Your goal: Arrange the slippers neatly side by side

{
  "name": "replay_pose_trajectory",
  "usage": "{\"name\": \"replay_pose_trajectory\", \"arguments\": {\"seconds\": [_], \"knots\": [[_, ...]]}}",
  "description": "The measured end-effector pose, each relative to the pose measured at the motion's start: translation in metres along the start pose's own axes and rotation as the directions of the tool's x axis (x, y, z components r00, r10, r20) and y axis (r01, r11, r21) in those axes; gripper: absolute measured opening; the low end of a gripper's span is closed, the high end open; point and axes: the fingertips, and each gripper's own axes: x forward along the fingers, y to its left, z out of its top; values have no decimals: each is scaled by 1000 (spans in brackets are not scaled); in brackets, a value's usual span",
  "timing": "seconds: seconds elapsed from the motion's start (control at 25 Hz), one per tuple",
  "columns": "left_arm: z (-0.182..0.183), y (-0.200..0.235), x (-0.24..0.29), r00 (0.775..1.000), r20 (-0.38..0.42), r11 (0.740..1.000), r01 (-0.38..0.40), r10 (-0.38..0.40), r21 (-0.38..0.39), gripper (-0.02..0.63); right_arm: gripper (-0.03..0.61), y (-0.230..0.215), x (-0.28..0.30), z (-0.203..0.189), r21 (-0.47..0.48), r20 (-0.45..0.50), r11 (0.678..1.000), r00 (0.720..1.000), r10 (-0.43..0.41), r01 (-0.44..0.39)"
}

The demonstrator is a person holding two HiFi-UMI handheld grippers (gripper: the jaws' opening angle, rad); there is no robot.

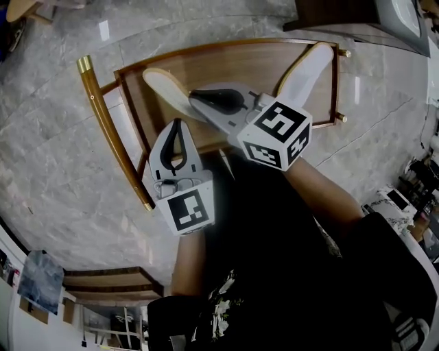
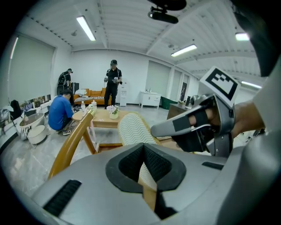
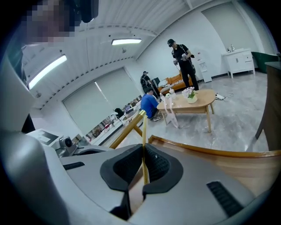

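Note:
A pale slipper (image 1: 167,88) with a zigzag sole (image 2: 131,128) hangs over the wooden rack (image 1: 226,58). My left gripper (image 1: 177,125) is shut on its near end, and the sole runs away from the jaws in the left gripper view. My right gripper (image 1: 197,97) reaches in from the right and is shut on a thin tan slipper edge (image 3: 143,145), seen edge-on; it looks like the same slipper. In the left gripper view the right gripper (image 2: 154,130) touches that slipper's right side. A second pale slipper (image 1: 306,70) leans at the rack's right end, free of both grippers.
The rack has a curved wooden rail with a gold tip (image 1: 84,64) on its left and stands on a grey marble floor (image 1: 55,151). A dark cabinet (image 1: 343,20) stands at the top right. Several people and a low wooden table (image 3: 189,105) are farther off.

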Motion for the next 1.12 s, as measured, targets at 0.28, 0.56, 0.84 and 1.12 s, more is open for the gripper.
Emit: {"name": "replay_pose_trajectory", "arguments": {"seconds": [0.28, 0.56, 0.84, 1.12], "knots": [[2, -14, 1, 1000, 3, 1000, -7, 7, -10, 2, 14, 2, -11, 15, -54, 12, 998, 1000, 27, -27], [8, -19, 0, 1000, 11, 1000, -18, 18, -8, 2, 14, 2, -20, 28, -83, 28, 996, 999, 41, -39], [3, -21, 3, 1000, 5, 999, -20, 20, -32, 2, 14, 2, -20, 51, -212, 55, 976, 996, 72, -59], [3, -11, -1, 999, 2, 999, -44, 44, -25, 2, 14, 14, -17, 71, -431, 51, 901, 995, 89, -59]]}}
